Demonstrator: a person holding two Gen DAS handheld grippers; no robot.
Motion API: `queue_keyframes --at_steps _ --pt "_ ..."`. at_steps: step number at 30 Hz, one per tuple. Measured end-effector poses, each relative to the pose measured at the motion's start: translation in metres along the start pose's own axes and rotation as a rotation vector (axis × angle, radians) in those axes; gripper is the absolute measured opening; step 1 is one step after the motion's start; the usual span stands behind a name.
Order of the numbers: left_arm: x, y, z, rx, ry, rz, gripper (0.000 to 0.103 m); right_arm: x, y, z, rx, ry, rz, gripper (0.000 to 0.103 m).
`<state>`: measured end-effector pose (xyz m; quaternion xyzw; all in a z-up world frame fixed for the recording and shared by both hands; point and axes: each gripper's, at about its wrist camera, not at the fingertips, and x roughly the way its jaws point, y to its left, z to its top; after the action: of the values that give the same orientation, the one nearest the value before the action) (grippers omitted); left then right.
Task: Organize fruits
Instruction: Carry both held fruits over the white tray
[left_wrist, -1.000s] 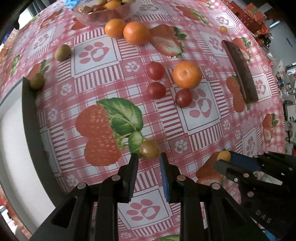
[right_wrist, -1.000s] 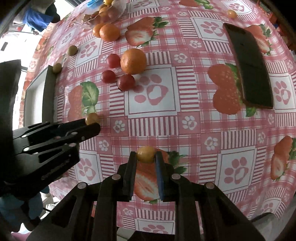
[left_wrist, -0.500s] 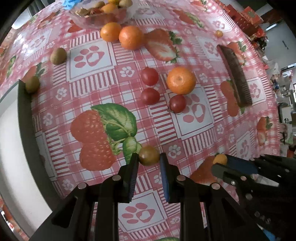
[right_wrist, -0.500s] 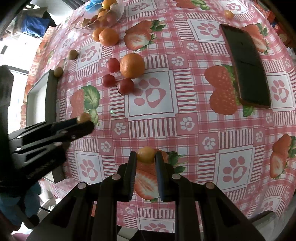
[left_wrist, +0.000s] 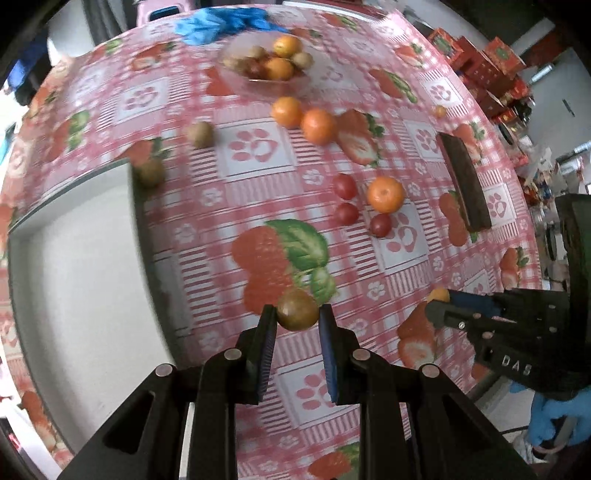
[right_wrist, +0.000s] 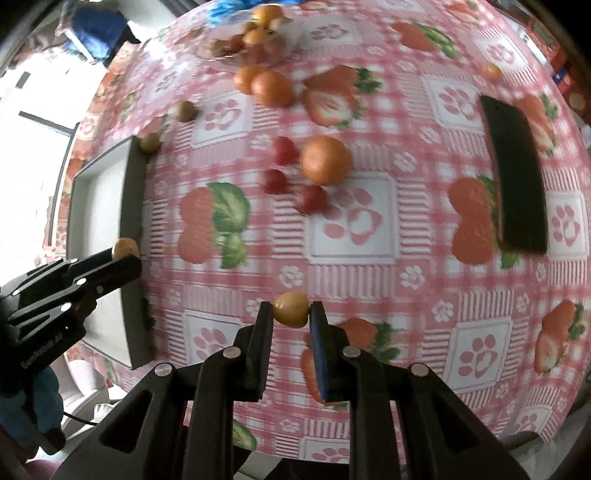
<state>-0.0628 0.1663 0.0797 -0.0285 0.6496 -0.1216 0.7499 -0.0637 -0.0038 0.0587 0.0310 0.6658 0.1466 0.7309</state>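
Note:
My left gripper (left_wrist: 297, 317) is shut on a small olive-brown fruit (left_wrist: 297, 309) and holds it above the cloth, just right of the white tray (left_wrist: 74, 266); it also shows in the right wrist view (right_wrist: 125, 254). My right gripper (right_wrist: 291, 312) is shut on a small orange-yellow fruit (right_wrist: 291, 308) above the cloth's near edge; it shows in the left wrist view (left_wrist: 437, 301) too. Oranges (left_wrist: 386, 194), red cherry tomatoes (left_wrist: 345, 186) and kiwis (left_wrist: 200, 133) lie loose on the table.
A clear bowl (left_wrist: 266, 79) of fruit stands at the far side with two oranges (left_wrist: 317, 125) in front. A dark rectangular tray (left_wrist: 465, 184) lies at the right. A kiwi (left_wrist: 149, 172) rests at the white tray's far corner. Red boxes (left_wrist: 480, 62) sit beyond the table.
Both grippers have risen and pulled back from the table with their fruits held. The left one has shifted toward the white tray, which now fills more of its view.

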Motion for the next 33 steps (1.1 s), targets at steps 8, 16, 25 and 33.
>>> queue_keyframes --at_steps 8,16,25,33 --pt "-0.028 0.049 -0.019 -0.106 -0.050 0.020 0.025 -0.001 0.058 0.022 -0.130 0.001 0.017 0.022" --pt "-0.049 0.100 -0.040 -0.210 -0.091 0.053 0.025 0.008 0.125 0.033 -0.256 0.016 0.047 0.021" --pt "-0.056 0.154 -0.070 -0.314 -0.090 0.089 0.025 0.027 0.189 0.032 -0.374 0.051 0.072 0.021" --pt "-0.046 0.179 -0.083 -0.342 -0.050 0.101 0.025 0.054 0.215 0.029 -0.402 0.109 0.081 0.021"
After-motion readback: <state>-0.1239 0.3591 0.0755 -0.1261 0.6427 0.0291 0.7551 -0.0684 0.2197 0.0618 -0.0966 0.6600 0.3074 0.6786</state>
